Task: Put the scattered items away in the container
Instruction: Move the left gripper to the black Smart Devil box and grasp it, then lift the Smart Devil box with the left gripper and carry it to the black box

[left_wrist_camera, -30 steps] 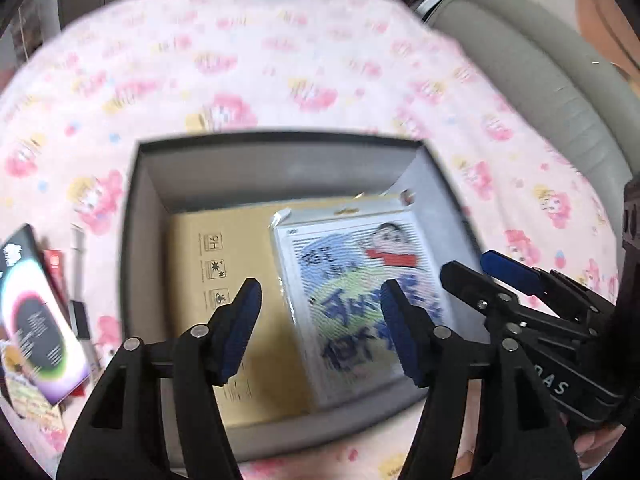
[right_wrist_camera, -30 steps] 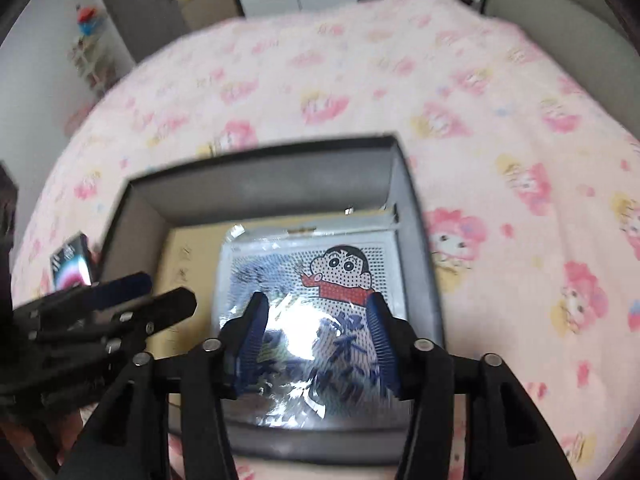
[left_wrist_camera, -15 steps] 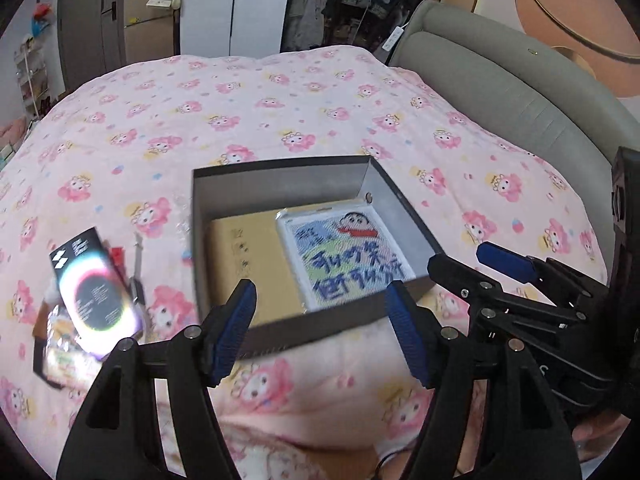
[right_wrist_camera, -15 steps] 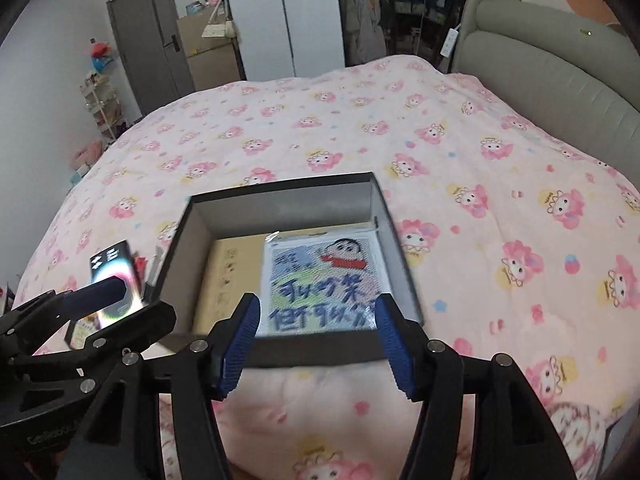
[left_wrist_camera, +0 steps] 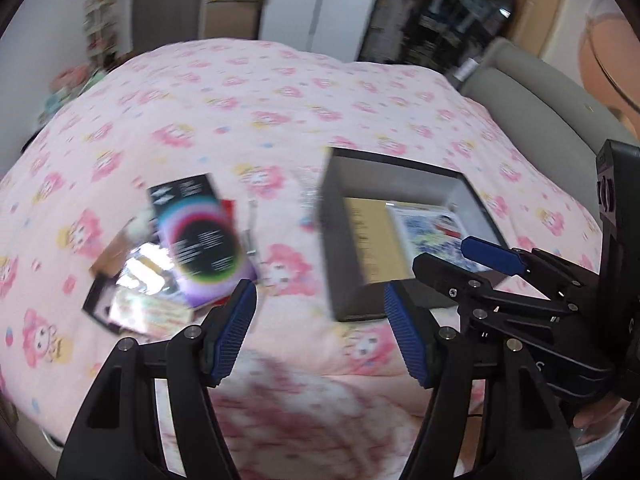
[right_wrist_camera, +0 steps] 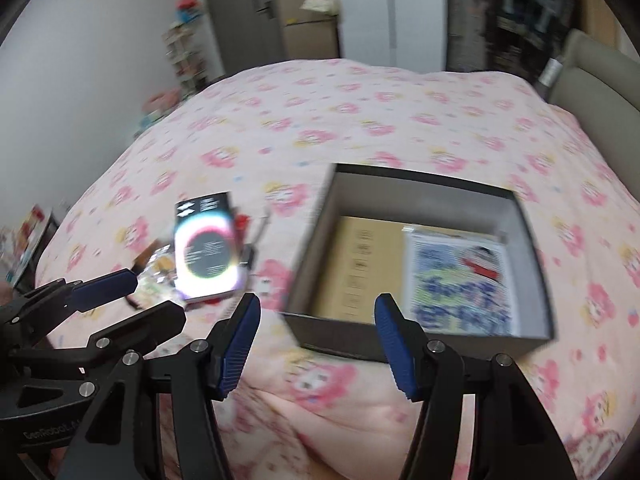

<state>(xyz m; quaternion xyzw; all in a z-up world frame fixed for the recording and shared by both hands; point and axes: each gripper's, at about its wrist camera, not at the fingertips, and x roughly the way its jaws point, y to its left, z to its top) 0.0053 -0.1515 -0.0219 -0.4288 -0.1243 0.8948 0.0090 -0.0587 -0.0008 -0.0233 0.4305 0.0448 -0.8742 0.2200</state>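
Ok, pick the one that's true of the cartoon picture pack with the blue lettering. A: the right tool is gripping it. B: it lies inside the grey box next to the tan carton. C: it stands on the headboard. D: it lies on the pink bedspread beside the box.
B: the cartoon picture pack lies flat inside the grey box, beside the tan carton.

Pink cartoon-print bedspread (left_wrist_camera: 248, 112), grey headboard (left_wrist_camera: 536, 112), white wardrobe (right_wrist_camera: 400, 12) behind.

Pink bedspread (right_wrist_camera: 360, 128), grey box (right_wrist_camera: 536, 248), scattered packets (right_wrist_camera: 206, 248)
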